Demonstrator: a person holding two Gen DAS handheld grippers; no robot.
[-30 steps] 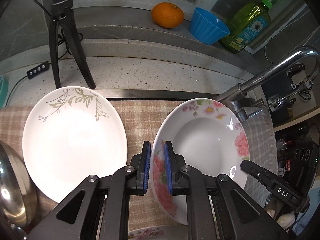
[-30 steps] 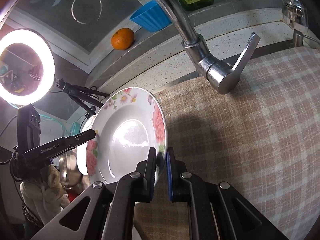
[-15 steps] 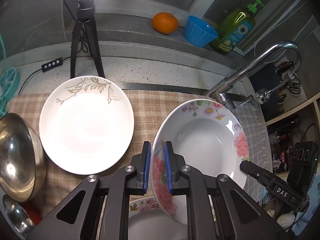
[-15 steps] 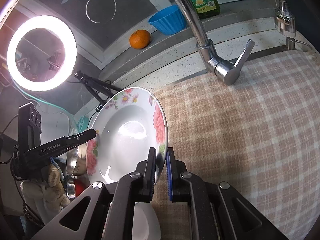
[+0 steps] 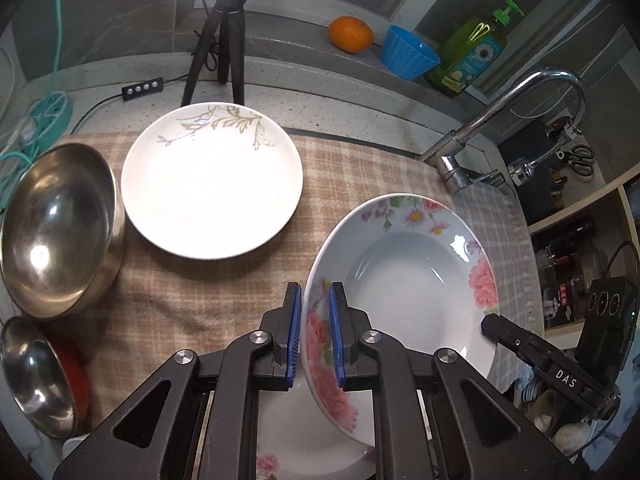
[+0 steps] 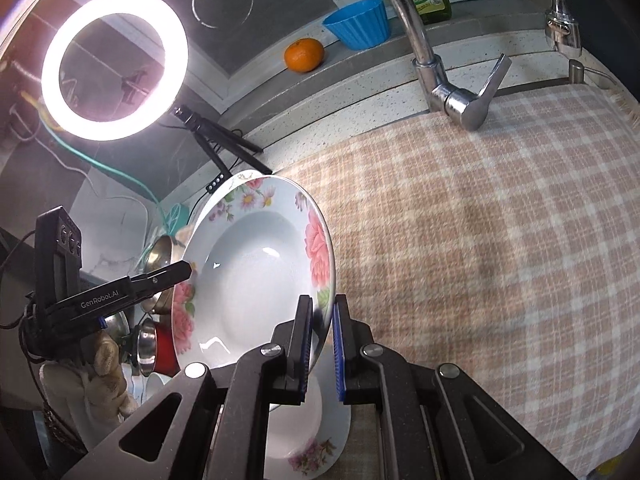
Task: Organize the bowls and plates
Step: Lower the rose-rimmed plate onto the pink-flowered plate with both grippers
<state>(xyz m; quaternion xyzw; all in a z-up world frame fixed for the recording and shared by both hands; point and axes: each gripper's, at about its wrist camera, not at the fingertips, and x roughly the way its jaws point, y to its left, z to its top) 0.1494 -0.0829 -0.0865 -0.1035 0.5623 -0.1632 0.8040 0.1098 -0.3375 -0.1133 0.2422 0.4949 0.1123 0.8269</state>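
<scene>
Nearest you, both tools pinch one thing: your left gripper [image 5: 314,332] has its blue pads closed on the near-left rim of the deep white plate with pink flowers [image 5: 404,276], and your right gripper [image 6: 320,344] is closed on the opposite rim, so the plate hangs between them, tilted up on edge, clear of the beige checked cloth [image 5: 192,292]. Directly beneath it, partly hidden by the fingers, lies a second flowered white plate [image 5: 308,436]; it looks like a match, though too little shows to be sure. That is the relation your next move likely turns on: the mate is straight below, nearer than anything else. Farther ahead and to the left of your left gripper sits the flat white plate with a tan leaf pattern [image 5: 212,180], with the large steel bowl [image 5: 56,232] just beside it and a smaller steel bowl [image 5: 36,376] nearer you.
</scene>
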